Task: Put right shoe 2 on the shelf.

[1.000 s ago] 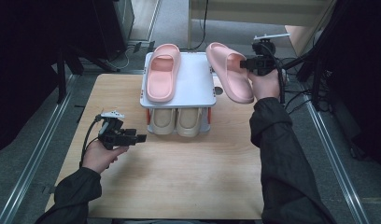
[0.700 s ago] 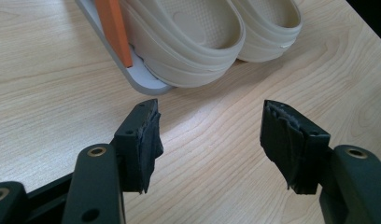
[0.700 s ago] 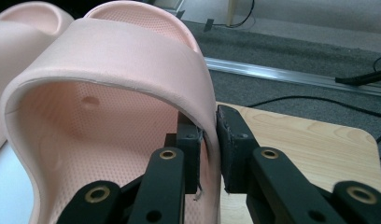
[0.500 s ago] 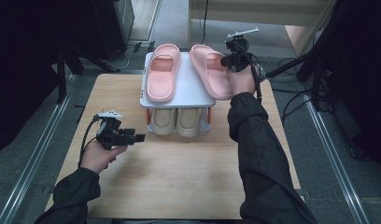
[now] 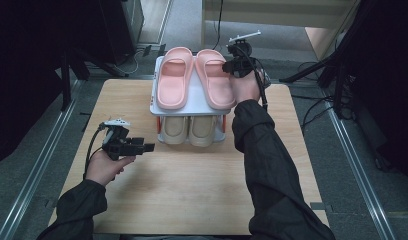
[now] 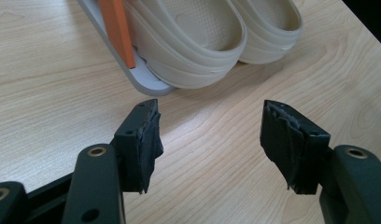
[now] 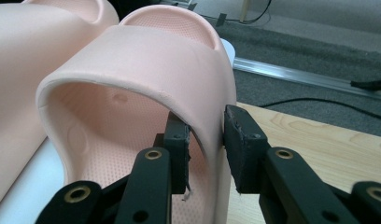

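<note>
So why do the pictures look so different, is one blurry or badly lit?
High view: the wooden table is evenly lit, the surroundings fall dark. Left gripper view: the jaws are slightly soft, the beige slippers sharper, with a soft shadow under them. Right gripper view: the pink slipper looms large and curved, the floor behind soft.

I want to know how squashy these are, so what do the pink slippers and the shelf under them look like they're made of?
The pink slippers look like soft moulded foam or rubber, matte: thick rounded strap, fine dimpled footbed. The shelf looks like smooth pale plastic or painted board, with orange uprights; its look leaves the material open.
</note>
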A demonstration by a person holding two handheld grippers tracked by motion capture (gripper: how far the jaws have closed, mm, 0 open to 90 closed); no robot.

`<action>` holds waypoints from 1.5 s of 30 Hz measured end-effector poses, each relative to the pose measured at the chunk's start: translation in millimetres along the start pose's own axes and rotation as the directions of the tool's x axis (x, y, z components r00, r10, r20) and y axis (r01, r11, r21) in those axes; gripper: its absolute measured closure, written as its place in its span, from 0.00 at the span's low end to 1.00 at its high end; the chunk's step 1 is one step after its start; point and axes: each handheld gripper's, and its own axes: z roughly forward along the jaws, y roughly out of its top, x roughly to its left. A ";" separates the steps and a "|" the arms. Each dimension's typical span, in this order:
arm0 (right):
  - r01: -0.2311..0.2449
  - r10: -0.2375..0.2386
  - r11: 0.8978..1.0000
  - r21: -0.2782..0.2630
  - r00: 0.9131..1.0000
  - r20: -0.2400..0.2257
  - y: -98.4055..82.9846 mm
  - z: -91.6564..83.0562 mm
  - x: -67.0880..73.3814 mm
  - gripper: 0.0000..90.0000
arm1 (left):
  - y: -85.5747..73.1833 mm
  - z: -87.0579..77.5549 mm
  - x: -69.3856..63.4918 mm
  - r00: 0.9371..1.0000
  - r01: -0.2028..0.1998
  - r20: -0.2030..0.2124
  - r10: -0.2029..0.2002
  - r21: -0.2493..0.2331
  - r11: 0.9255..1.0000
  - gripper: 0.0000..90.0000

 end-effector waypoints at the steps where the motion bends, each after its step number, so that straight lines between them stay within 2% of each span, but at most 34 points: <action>1: 0.002 -0.002 1.000 0.001 1.000 -0.014 -1.0 -0.5 0.8 0.79 | 0.0 0.0 0.2 1.000 0.001 0.000 -0.001 0.001 1.000 0.42; 5: -0.023 0.021 0.999 -0.026 0.998 -0.061 -5.6 -3.7 2.1 0.68 | -0.3 1.1 -0.5 1.000 0.003 -0.003 -0.003 0.003 1.000 0.42; 13: 0.004 -0.007 1.000 -0.029 0.993 -0.114 -12.3 -7.9 10.4 0.63 | 0.0 1.9 -1.4 1.000 -0.007 -0.004 0.007 0.014 1.000 0.42; 16: -0.002 -0.003 0.999 -0.035 0.992 -0.126 -14.2 -7.8 13.0 0.61 | -0.2 2.2 -1.4 1.000 -0.006 -0.006 0.007 0.015 1.000 0.42; 19: -0.018 0.011 0.999 -0.043 0.988 -0.151 -14.5 -8.0 13.4 0.61 | -0.3 2.2 -0.9 1.000 -0.007 -0.007 0.007 0.016 1.000 0.42; 27: 0.014 -0.024 0.998 -0.060 0.986 -0.166 -17.2 -9.3 19.0 0.62 | -0.1 1.8 0.2 1.000 -0.011 -0.008 0.011 0.017 1.000 0.42; 45: 0.017 -0.033 0.997 -0.075 0.976 -0.215 -16.5 -16.2 10.6 0.61 | -0.4 -0.4 3.7 1.000 0.002 -0.018 -0.002 0.011 1.000 0.42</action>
